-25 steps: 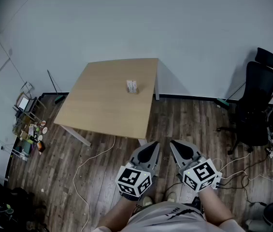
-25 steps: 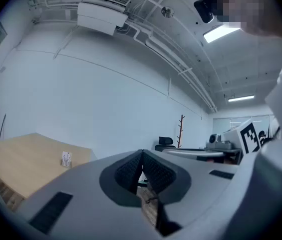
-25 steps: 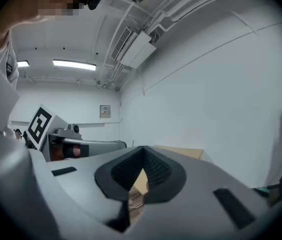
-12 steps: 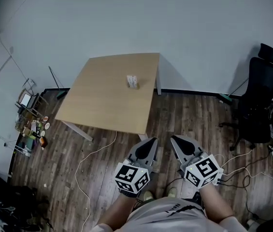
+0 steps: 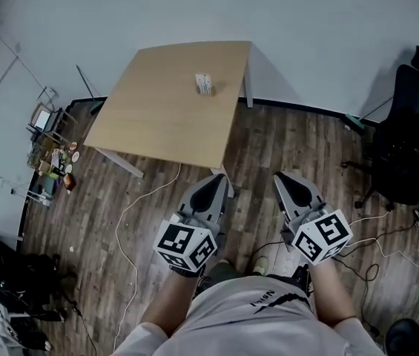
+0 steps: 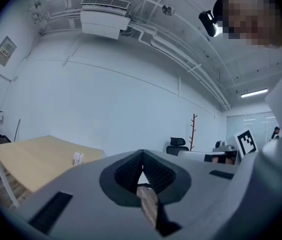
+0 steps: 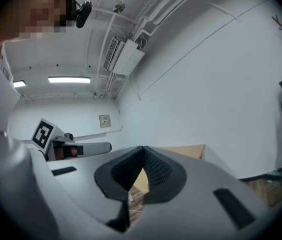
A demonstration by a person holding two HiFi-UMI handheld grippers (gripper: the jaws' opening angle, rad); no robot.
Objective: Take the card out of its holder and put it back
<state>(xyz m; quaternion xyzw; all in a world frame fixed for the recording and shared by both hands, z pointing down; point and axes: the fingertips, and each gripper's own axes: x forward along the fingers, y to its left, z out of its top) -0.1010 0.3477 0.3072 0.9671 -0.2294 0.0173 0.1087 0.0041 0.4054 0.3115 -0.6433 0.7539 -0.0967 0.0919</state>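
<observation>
Standing well back from the wooden table (image 5: 166, 110), so nothing's started yet. The left gripper (image 5: 217, 182) and right gripper (image 5: 283, 179) both have their jaws pressed together with nothing between them. The card holder (image 5: 204, 84) stands near the table's far edge, card in it (small, looks light). My worry: pull the card without bracing it and the holder probably tips or slides along.
</observation>
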